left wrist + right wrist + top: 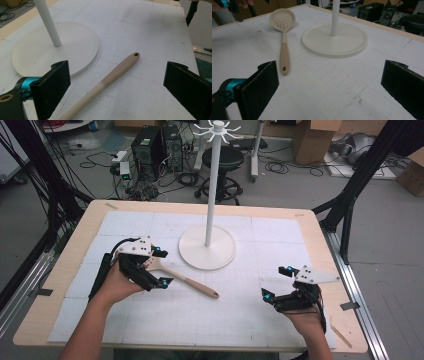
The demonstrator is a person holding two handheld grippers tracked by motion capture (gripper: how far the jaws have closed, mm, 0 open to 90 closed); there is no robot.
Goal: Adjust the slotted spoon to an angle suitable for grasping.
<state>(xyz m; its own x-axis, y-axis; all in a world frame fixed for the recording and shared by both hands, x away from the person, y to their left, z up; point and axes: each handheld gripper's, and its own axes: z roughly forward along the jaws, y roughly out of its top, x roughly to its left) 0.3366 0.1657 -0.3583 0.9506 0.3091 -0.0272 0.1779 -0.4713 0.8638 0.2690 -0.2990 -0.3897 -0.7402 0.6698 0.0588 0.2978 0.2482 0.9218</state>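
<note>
From above, the left gripper [161, 268] hangs open over the spoon [187, 281]; the right gripper [276, 283] is open, well apart. In the left gripper view, the handle lies between the spread jaws, the stand [32, 55] beyond. In the right gripper view, the spoon lies ahead of the left jaw.

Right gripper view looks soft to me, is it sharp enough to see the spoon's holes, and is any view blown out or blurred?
Right gripper view: the slotted spoon is sharp enough, its bowl holes show; the near jaws are slightly soft. Left gripper view: the handle and its hanging hole read clearly, while the white stand base is bright but not washed out. High view: even light, soft shadows, coarse detail.
</note>
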